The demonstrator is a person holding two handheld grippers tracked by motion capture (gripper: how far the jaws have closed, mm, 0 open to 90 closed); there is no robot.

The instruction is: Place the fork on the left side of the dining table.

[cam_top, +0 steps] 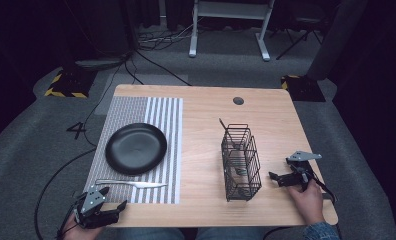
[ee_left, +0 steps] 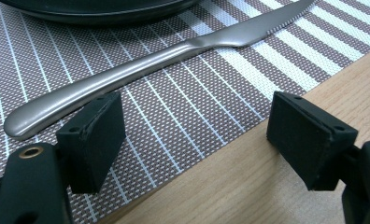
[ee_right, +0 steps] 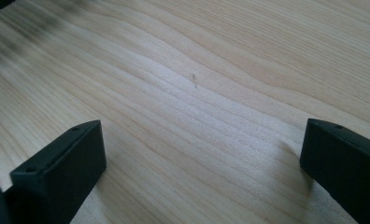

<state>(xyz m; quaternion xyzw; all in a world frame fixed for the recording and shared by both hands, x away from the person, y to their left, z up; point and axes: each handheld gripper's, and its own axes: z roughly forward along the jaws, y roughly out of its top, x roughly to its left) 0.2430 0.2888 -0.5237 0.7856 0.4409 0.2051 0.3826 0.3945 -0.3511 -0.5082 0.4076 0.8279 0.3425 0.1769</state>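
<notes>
— Nearest the camera?
— Both hands at the near edge of the wooden table [cam_top: 206,107], grey carpet and cables beyond it. Left gripper [cam_top: 109,197] hangs over the near corner of the striped placemat [cam_top: 161,112], jaws spread wide, empty.
— And the knife [ee_left: 127,70]?
— Flat on the mat just ahead of those jaws, untouched, beside the black plate [cam_top: 136,148].
— Right gripper [cam_top: 280,179]?
— Wide apart over bare wood, near the wire basket [cam_top: 241,162].
</notes>
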